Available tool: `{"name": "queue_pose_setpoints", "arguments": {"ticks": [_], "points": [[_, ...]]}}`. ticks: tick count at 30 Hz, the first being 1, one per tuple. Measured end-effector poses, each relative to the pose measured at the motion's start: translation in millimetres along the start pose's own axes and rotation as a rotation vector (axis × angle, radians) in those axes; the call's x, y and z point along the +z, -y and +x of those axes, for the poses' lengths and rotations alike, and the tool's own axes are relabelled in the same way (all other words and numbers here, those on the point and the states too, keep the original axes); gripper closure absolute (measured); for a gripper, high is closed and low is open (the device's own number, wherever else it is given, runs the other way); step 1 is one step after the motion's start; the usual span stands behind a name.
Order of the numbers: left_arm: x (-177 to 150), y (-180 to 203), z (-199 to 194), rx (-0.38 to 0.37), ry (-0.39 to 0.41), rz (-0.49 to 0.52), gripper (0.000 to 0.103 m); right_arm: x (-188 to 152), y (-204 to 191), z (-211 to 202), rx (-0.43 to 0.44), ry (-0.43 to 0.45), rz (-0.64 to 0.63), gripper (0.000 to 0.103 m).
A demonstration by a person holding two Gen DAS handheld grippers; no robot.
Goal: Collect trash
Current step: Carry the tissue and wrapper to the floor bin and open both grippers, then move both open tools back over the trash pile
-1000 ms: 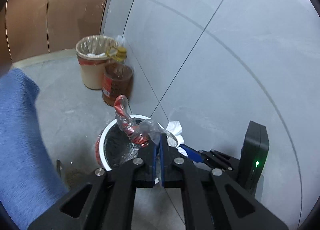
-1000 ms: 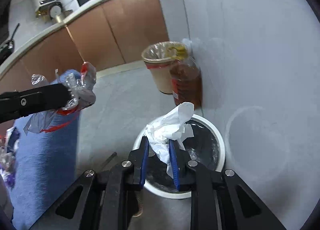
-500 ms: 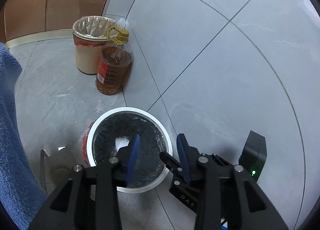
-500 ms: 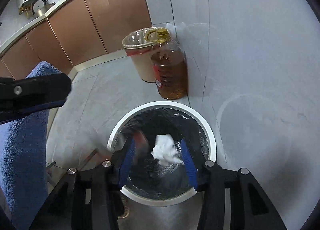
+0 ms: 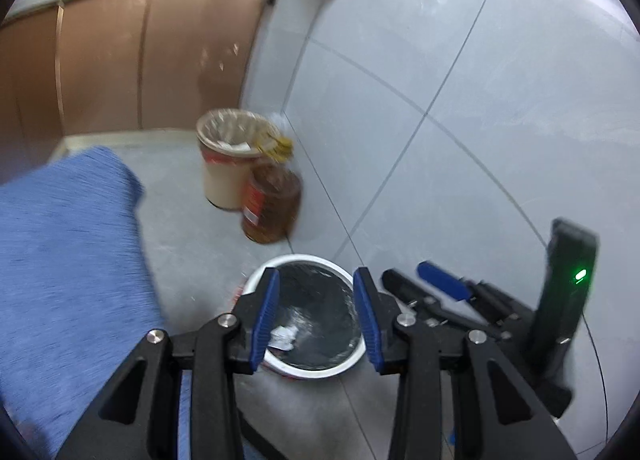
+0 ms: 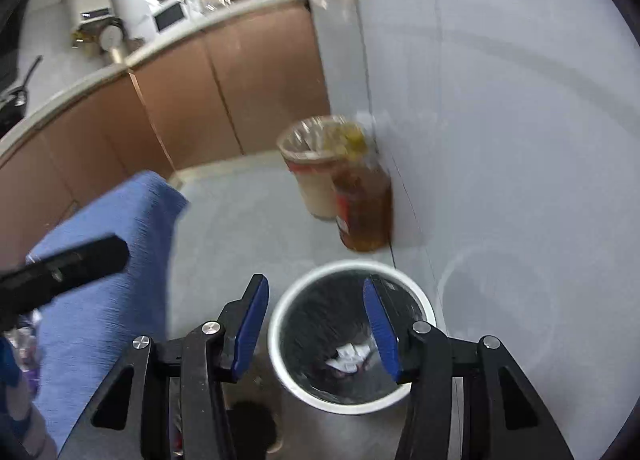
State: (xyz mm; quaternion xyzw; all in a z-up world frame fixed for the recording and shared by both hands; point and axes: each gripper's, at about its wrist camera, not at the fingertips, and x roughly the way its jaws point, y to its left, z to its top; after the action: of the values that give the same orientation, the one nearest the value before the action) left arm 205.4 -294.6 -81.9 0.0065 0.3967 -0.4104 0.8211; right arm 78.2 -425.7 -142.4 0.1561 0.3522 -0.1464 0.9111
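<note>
A white-rimmed trash bin (image 5: pixel 305 258) with a black liner stands on the grey floor against the tiled wall. Crumpled white tissue (image 5: pixel 282 336) lies at its bottom, also seen as tissue (image 6: pixel 348 354) in the right wrist view. My left gripper (image 5: pixel 316 280) hangs above the bin, open, with nothing between its blue pads. My right gripper (image 6: pixel 316 284) hovers over the bin's rim (image 6: pixel 348 265); its jaws are opening and nothing is between them. Each gripper shows in the other's view: the right gripper (image 5: pixel 440 284) at the right, the left gripper (image 6: pixel 72 264) at the left.
A beige bin (image 5: pixel 224 180) with a clear liner and an amber oil bottle (image 5: pixel 272 208) stand further along the wall. A blue cloth (image 5: pixel 68 260) fills the left side. Brown cabinets (image 5: pixel 100 60) run along the back under a cluttered counter.
The left gripper let go of a red-and-clear wrapper and the right let go of the white tissue; both dropped into the bin. Both grippers opened and rose away from the bin.
</note>
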Motion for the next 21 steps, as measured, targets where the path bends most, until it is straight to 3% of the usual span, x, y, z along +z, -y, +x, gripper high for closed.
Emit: {"name": "queue_pose_setpoints", "arguments": {"ticks": [9, 21], "points": [[-18.2, -21.1, -119.4, 0.134, 0.132, 0.022, 0.066, 25.5, -71.4, -88.8, 0.109, 0.159, -0.117, 0.053], [-66.9, -81.1, -227.0, 0.302, 0.235, -0.088, 0.066, 29.7, -152.1, -159.6, 0.245, 0.263, -0.257, 0.051]]}}
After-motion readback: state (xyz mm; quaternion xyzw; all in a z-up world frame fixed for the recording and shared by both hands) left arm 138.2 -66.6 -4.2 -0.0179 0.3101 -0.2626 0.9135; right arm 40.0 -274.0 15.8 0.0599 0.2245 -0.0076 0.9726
